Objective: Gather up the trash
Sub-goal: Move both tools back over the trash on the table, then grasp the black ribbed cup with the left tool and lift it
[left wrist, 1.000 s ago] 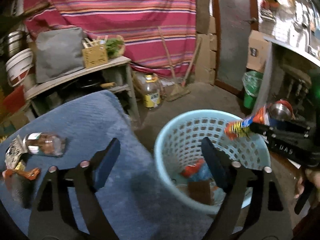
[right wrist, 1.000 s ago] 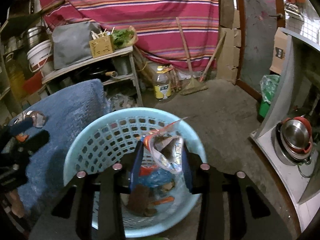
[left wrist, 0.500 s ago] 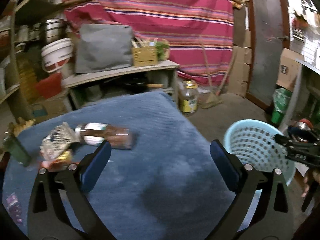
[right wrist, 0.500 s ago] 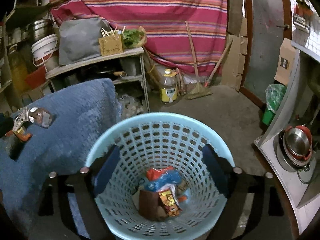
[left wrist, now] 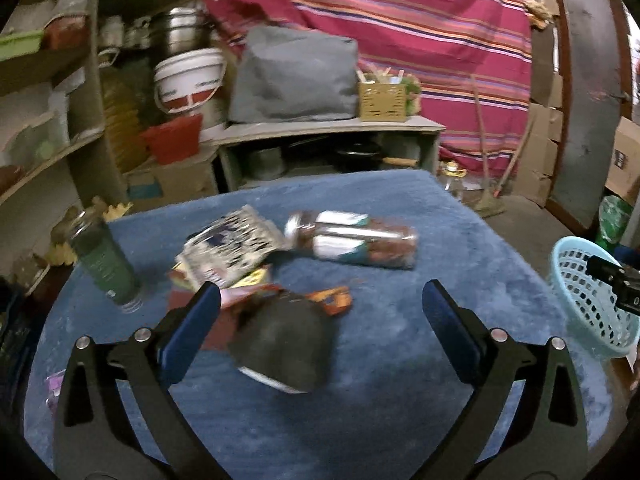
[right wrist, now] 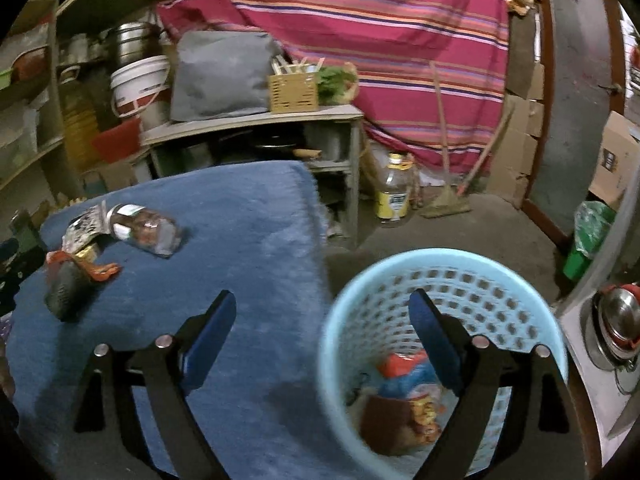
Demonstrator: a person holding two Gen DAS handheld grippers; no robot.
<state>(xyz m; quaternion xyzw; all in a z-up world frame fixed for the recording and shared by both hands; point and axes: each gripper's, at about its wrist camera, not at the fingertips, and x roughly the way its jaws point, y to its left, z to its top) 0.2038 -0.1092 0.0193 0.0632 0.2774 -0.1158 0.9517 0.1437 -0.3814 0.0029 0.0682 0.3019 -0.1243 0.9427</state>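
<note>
**Background clutter around my work area**

I see a striped red curtain (right wrist: 360, 20) behind a grey cushion (left wrist: 294, 76) and a slatted wooden box (right wrist: 294, 94) on a shelf unit (right wrist: 256, 120). A white bucket (left wrist: 188, 80) sits left; a yellow-labelled bottle (right wrist: 394, 192) and broom (right wrist: 444, 200) stand on the floor.

Bare blue cloth (right wrist: 248, 240) between litter (right wrist: 80, 248), basket (right wrist: 332, 320)
</note>
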